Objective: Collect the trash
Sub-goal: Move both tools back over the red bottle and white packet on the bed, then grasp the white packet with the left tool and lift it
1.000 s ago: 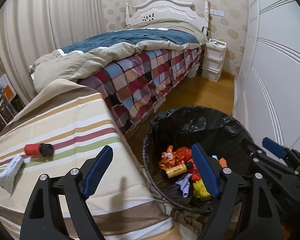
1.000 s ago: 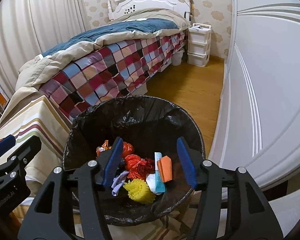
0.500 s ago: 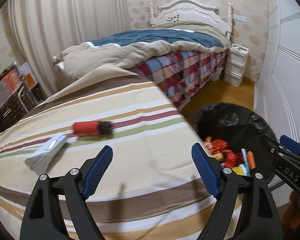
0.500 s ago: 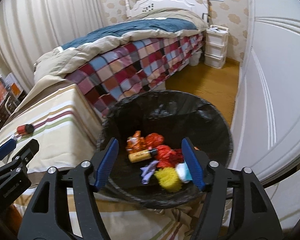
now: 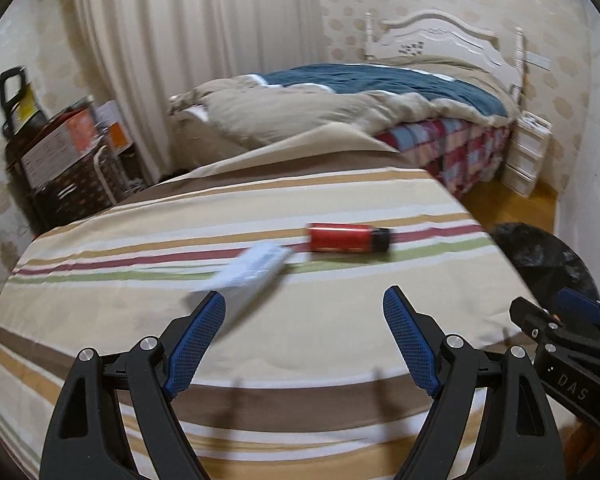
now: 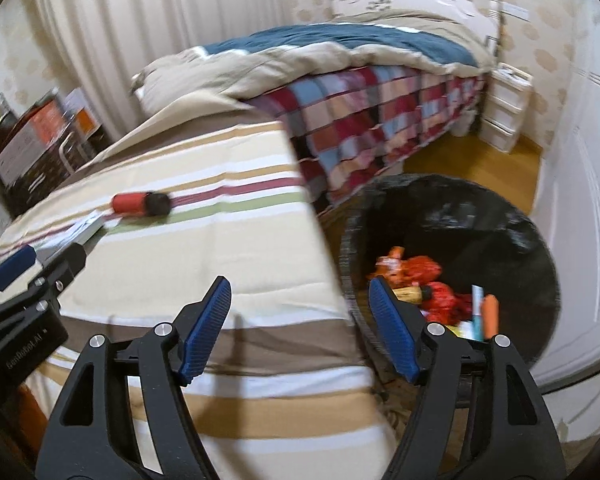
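Left wrist view shows the left claw [image 5: 304, 336] gaping wide and holding nothing, poised above the striped cloth [image 5: 340, 320] that covers the near surface. Two pieces of trash lie on that cloth: a red bottle with a black cap [image 5: 350, 237] on its side, cap pointing right, and just to its left a pale flat packet [image 5: 252, 268], blurred here, its near end close to the claw's left finger [image 5: 198, 344]. The packet and bottle look nearly touching, though the blur keeps me from being sure. The black-lined trash bin [image 5: 548, 260] stands on the floor off the right edge of the cloth, and the right wrist view shows it already holding red wrappers and other scraps. The right claw [image 6: 300, 332] hangs over that right edge, between cloth and bin; its jaws have just been opening and nothing sits between them. The step in hand appears to be reaching for the next piece. To do it well, the left claw should settle on one item only: the packet is nearer, so bring the fingers down either side of its narrow width, press lightly into the cloth to get under its thin edge, and avoid bunching the fabric. The bottle would suit a grip across its round body, not its ends, since it may roll along the stripes if nudged.
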Demonstrator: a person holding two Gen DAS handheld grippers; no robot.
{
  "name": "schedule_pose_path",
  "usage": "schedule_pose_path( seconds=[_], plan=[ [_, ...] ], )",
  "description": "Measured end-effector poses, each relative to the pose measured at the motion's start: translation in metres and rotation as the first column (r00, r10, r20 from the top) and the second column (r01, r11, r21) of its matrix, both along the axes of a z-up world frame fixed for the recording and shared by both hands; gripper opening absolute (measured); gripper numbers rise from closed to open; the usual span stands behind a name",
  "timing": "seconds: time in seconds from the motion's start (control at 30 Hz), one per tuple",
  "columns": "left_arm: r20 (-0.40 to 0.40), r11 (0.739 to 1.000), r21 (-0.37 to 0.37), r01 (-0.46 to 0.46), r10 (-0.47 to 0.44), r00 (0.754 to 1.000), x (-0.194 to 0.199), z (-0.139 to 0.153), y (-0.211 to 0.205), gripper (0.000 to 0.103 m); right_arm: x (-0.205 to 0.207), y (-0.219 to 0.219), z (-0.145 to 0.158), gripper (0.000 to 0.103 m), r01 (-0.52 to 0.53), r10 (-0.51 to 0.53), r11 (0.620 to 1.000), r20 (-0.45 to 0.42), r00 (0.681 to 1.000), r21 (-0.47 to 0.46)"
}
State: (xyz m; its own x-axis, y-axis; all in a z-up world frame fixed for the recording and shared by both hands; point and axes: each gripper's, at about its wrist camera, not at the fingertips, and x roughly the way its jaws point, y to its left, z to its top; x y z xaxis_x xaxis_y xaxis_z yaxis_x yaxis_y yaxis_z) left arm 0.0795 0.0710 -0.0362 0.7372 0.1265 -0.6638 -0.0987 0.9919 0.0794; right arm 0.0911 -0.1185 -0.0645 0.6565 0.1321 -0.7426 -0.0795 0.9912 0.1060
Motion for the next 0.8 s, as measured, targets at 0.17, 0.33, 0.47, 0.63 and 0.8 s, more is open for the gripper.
schedule_pose_path(
  seconds=[0.17,0.33,0.47,0.63,0.8],
  plan=[
    [-0.017,0.998,-0.014,-0.055,0.054,0.998,0.002,-0.007,0.032,0.082,0.008,0.033,-0.002,0.07,-0.062,0.062,0.998,-0.022,0.998,-0.025],
    [-0.071,0.997,-0.056,-0.044,0.04,0.997,0.014,-0.015,0.044,0.082,0.016,0.055,-0.004,0.07,-0.099,0.097,0.994,-0.043,0.994,-0.044],
    [-0.095,0.997,-0.072,-0.03,0.023,0.995,0.024,-0.018,0.052,0.081,0.023,0.069,-0.006,0.07,-0.122,0.119,0.991,-0.058,0.991,-0.059],
    [-0.116,0.997,-0.072,-0.009,0.001,0.993,0.029,-0.022,0.057,0.062,0.034,0.084,-0.009,0.074,-0.145,0.14,0.987,-0.067,0.988,-0.075],
    [-0.158,0.994,-0.11,-0.006,-0.011,0.987,0.036,-0.029,0.067,0.039,0.043,0.098,-0.01,0.077,-0.167,0.16,0.981,-0.072,0.984,-0.101]
  ],
)
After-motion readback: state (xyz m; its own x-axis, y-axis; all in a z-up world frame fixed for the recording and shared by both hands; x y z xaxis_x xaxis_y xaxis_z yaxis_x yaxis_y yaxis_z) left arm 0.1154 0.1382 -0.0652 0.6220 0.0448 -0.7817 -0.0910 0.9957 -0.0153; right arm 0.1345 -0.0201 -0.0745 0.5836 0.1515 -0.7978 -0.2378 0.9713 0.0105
